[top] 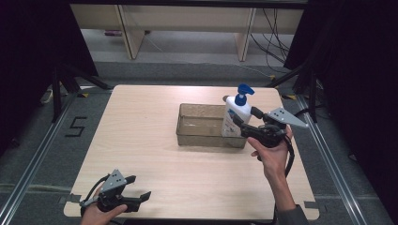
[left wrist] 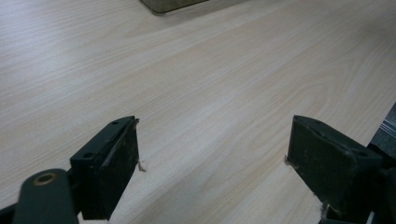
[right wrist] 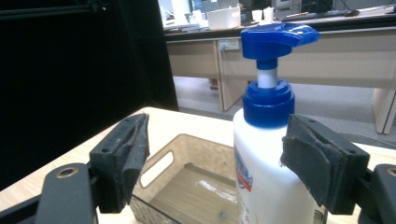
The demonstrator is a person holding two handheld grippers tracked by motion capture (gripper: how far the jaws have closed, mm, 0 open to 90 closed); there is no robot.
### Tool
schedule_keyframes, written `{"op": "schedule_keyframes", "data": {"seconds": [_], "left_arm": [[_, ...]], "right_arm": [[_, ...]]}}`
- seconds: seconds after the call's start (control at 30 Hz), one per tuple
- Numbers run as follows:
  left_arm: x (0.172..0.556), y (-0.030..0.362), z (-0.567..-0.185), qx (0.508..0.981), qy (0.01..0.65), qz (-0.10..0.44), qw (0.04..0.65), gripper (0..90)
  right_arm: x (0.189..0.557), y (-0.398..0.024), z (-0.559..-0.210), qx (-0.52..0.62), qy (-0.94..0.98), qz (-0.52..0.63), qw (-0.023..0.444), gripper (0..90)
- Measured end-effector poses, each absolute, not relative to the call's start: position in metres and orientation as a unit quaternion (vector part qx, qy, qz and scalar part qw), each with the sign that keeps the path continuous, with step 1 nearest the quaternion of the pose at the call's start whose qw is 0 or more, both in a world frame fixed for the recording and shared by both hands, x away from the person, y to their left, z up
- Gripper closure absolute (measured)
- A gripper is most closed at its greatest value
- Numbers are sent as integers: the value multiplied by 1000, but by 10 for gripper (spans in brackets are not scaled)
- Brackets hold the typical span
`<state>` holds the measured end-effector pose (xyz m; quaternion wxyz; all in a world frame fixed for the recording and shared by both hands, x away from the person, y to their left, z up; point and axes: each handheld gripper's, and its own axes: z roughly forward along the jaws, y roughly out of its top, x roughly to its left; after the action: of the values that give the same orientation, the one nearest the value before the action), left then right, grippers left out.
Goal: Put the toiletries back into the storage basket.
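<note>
Upright, pump bottle [top: 236, 115], long axis vertical, nozzle rightward.

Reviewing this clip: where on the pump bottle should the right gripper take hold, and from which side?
Probably the white body of the pump bottle, below the blue collar, coming level from the table's right side, where the right gripper already is. The bottle stands upright in the bin, so its lower part is walled in; the pump head looks too narrow.
</note>
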<state>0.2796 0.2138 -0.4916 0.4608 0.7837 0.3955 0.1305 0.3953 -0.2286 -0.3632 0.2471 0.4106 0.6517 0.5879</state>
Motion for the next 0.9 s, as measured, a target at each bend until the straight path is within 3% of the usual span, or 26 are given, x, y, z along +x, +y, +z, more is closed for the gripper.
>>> {"op": "schedule_keyframes", "data": {"seconds": [0.9], "left_arm": [[281,215,-492,789,396,127,453,160]], "right_arm": [[364,-210,-366,383,668,601,216,236]]}}
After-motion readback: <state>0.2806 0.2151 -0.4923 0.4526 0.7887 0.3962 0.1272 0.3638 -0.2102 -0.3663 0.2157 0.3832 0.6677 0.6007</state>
